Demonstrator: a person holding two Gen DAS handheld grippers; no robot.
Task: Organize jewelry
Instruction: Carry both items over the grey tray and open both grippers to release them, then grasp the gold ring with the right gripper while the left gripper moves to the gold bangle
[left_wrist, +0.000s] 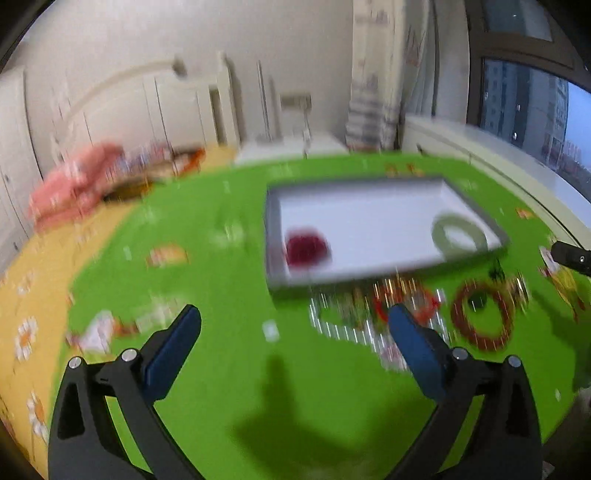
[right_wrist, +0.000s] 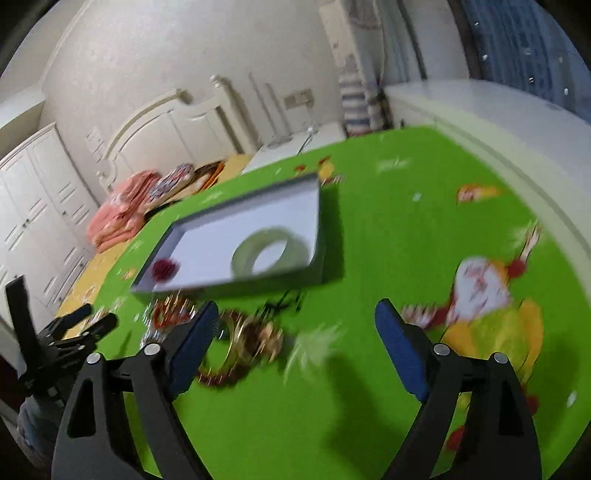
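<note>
Jewelry lies scattered on a bright green printed cloth (left_wrist: 229, 369) spread over a bed, seen through two blurred fisheye views from hand-held grippers.

A shallow grey tray (left_wrist: 275, 236) with a white floor sits toward the far middle of the green cloth. Inside it, a dark red beaded piece (left_wrist: 306, 245) rests in the near left corner, and a pale green bangle (left_wrist: 460, 232) lies in the near right corner, close to the tray wall.

Just outside the tray's near edge, loose pieces are piled on the cloth: a dark red beaded bracelet (left_wrist: 482, 319), an orange-red ring-shaped piece (left_wrist: 424, 306), silvery chain (left_wrist: 340, 325) and a small black item (left_wrist: 495, 271); motion blur hides their finer detail.

The left gripper (left_wrist: 293, 323) hovers above the cloth on the near side of the tray, its blue-padded jaws spread wide with nothing between them.

The right gripper (right_wrist: 295, 321) hangs over the pile's right end, jaws also wide apart and holding nothing; a gold bangle (right_wrist: 236, 343) and the red bracelet (right_wrist: 221, 373) lie just beside its left finger (right_wrist: 192, 350).

Beyond the cloth's far left corner are folded pink fabric (right_wrist: 118, 218), a white headboard (right_wrist: 166, 125) and white wardrobes (right_wrist: 40, 206). A window (left_wrist: 524, 107) shows at far right.
</note>
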